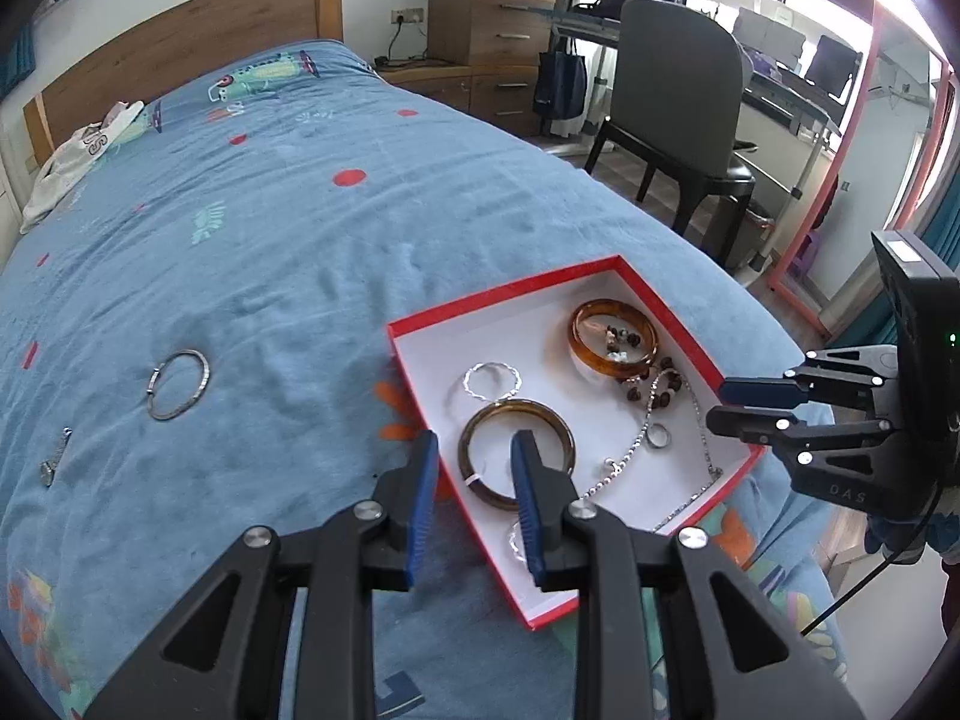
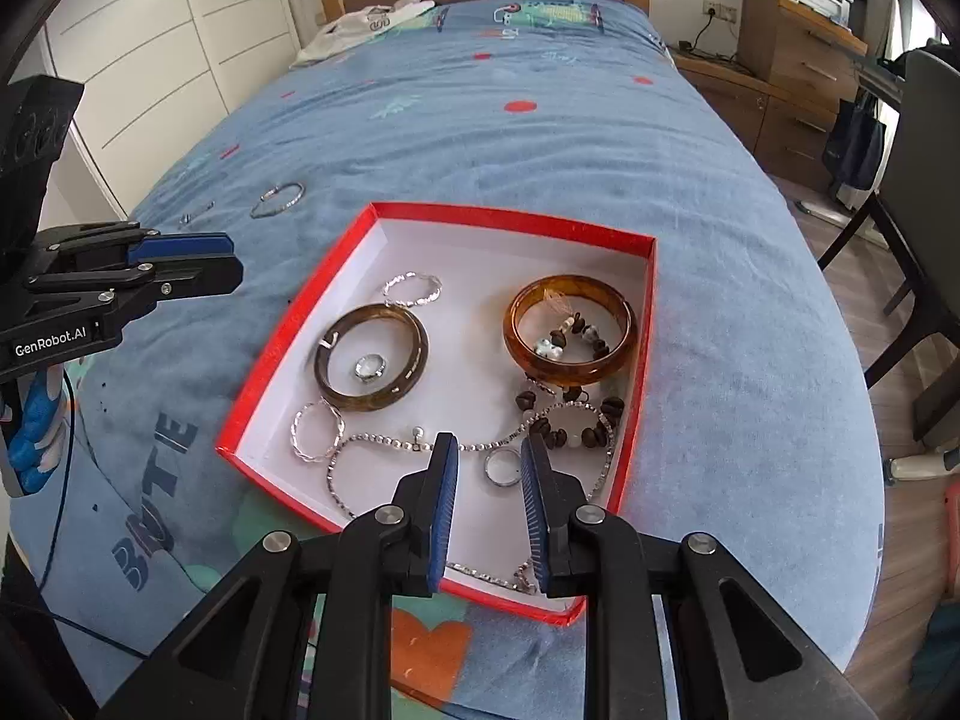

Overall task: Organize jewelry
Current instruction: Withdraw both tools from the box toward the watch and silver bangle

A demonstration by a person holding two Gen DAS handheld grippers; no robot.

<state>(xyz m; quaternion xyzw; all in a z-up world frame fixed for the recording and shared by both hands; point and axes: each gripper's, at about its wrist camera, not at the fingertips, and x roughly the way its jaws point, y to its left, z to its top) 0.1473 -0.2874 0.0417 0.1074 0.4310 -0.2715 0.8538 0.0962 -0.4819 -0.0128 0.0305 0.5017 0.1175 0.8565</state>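
A red box (image 2: 510, 219) (image 1: 498, 294) with a white floor lies on the blue bed cover. It holds a dark brown bangle (image 2: 414, 354) (image 1: 498, 408), an amber bangle (image 2: 624, 336) (image 1: 606, 305), twisted silver bangles (image 2: 435, 288), a silver chain (image 2: 384, 438), a bead bracelet (image 2: 600, 414) and small rings (image 2: 516, 477). My right gripper (image 2: 491, 447) (image 1: 720, 405) hangs open over the box's near end and grips nothing. The left gripper (image 1: 474, 444) (image 2: 231, 263) is open and empty above the box's left side. A silver bangle (image 1: 204, 375) (image 2: 297, 192) and a small silver piece (image 1: 54, 459) lie loose on the bed.
A white garment (image 1: 78, 156) (image 2: 366, 24) lies by the wooden headboard. A grey chair (image 1: 678, 90) and wooden drawers (image 1: 486, 30) stand right of the bed. White wardrobe doors (image 2: 150, 60) line the left side.
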